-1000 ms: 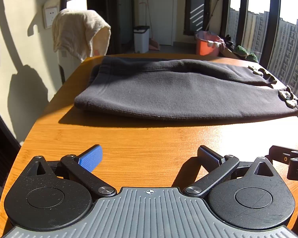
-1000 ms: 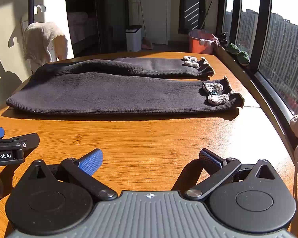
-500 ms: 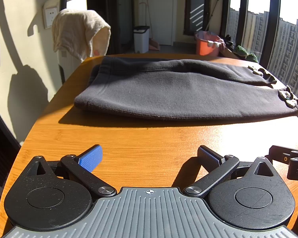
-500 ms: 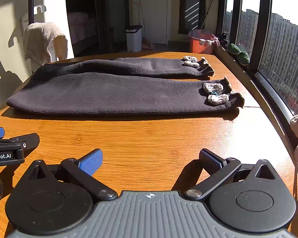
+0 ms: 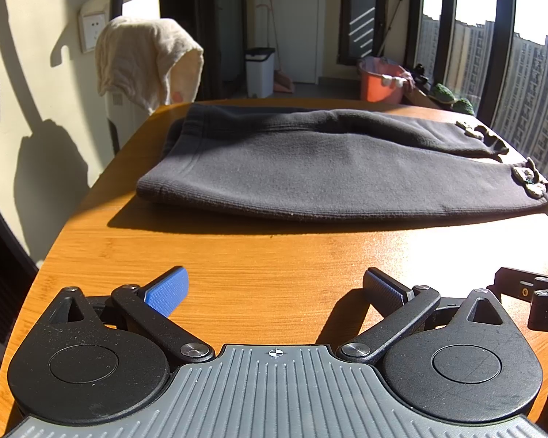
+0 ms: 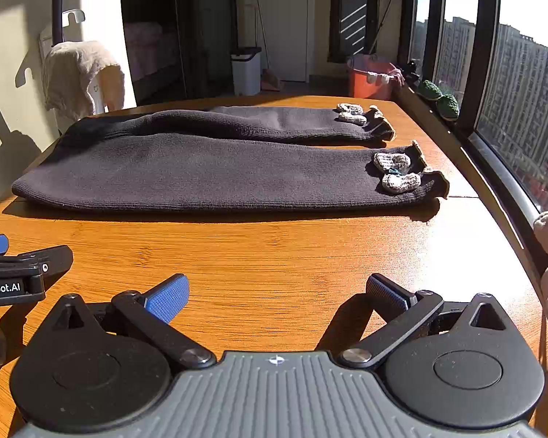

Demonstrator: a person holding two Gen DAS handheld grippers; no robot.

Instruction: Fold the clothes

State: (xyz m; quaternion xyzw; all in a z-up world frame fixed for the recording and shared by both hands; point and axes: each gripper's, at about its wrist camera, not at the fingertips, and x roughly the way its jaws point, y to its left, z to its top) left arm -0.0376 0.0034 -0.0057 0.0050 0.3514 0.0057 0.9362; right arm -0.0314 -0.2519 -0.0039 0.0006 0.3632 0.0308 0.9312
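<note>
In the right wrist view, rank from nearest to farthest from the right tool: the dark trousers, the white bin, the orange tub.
1. Dark trousers, flat on the table straight ahead of the right tool.
2. Orange tub, on the floor beyond the table, right.
3. White bin, farther back, centre-left, by the door.

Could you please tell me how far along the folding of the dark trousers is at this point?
Done: the dark grey knitted trousers lie flat on the wooden table, legs side by side. In hand: nothing; the left gripper and right gripper are open, short of the cloth. Left: every fold.
</note>
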